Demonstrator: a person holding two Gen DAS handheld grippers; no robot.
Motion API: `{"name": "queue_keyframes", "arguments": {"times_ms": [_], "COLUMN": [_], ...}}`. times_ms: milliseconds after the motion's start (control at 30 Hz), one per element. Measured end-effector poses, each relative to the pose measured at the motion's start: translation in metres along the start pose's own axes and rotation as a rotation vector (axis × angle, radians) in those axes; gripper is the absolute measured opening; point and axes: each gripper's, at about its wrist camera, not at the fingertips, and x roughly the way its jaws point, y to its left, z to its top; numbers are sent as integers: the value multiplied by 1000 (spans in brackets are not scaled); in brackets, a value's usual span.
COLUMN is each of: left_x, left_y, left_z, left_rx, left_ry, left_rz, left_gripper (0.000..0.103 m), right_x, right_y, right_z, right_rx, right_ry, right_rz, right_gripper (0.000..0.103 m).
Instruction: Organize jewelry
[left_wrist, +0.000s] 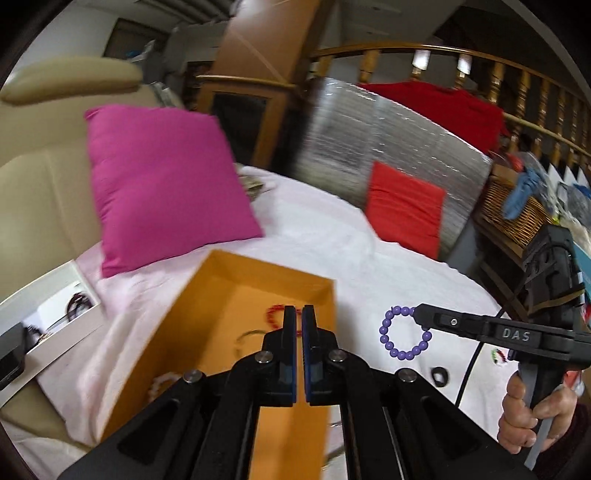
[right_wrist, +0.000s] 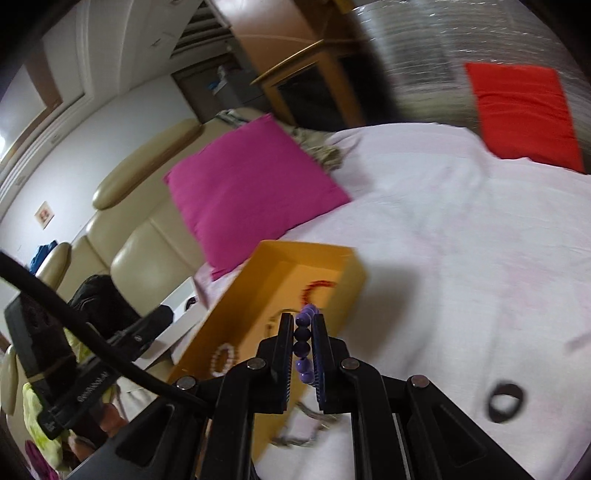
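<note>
An open orange box lies on a white cloth. It holds a red bead bracelet, a thin silver bangle and a white pearl bracelet. My left gripper is shut and empty, above the box. My right gripper is shut on a purple bead bracelet and holds it in the air just right of the box. A black ring lies on the cloth.
A magenta cushion leans behind the box. A red cushion lies at the far right. A beige sofa is on the left, with a white tray of jewelry. A silver chain lies by the box's near end.
</note>
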Motion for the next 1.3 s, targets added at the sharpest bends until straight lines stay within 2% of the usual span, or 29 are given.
{"name": "queue_keyframes", "arguments": {"times_ms": [67,167,333,400,433,467,500,533,567,700,800,900,967,1067,1233,1300], "left_x": [1,4,18,24,26,28,33,39,42,63,90,107,117,126,127,126], "left_y": [9,3,-48,-71,-80,-88,-97,-105,-112,-132,-140,-135,-129,-125,-129,-130], "left_z": [-3,-13,-24,-30,-32,-35,-38,-43,-46,-63,-81,-97,-102,-108,-120,-122], "left_rx": [-13,48,212,266,285,309,338,361,379,450,522,543,544,528,591,603], "left_ry": [13,22,75,101,113,128,149,167,178,263,351,422,457,500,497,494], "left_rz": [-4,17,-60,-115,-139,-152,-150,-141,-145,-151,-78,-22,12,20,63,74], "left_gripper": [2,2,2,4,10,26,51,60,62,62,62,62,62,62,61,56], "right_x": [12,16,-15,-30,-40,-49,-57,-66,-72,-101,-114,-119,-118,-117,-120,-122], "right_y": [12,18,-6,-19,-28,-37,-46,-56,-64,-110,-143,-169,-176,-176,-170,-169], "right_z": [1,1,0,-3,-6,-10,-13,-17,-20,-43,-60,-72,-73,-74,-74,-75], "right_rx": [-12,-9,24,37,43,50,58,69,79,160,230,293,307,290,273,265], "right_ry": [15,20,-21,-32,-37,-40,-43,-46,-49,-71,-89,-99,-96,-89,-99,-107], "right_rz": [18,29,-4,-30,-49,-66,-82,-96,-105,-139,-144,-138,-135,-129,-101,-100], "right_gripper": [11,11,11,11,11,11,11,11,11,11,11,11,11,11,11,11]}}
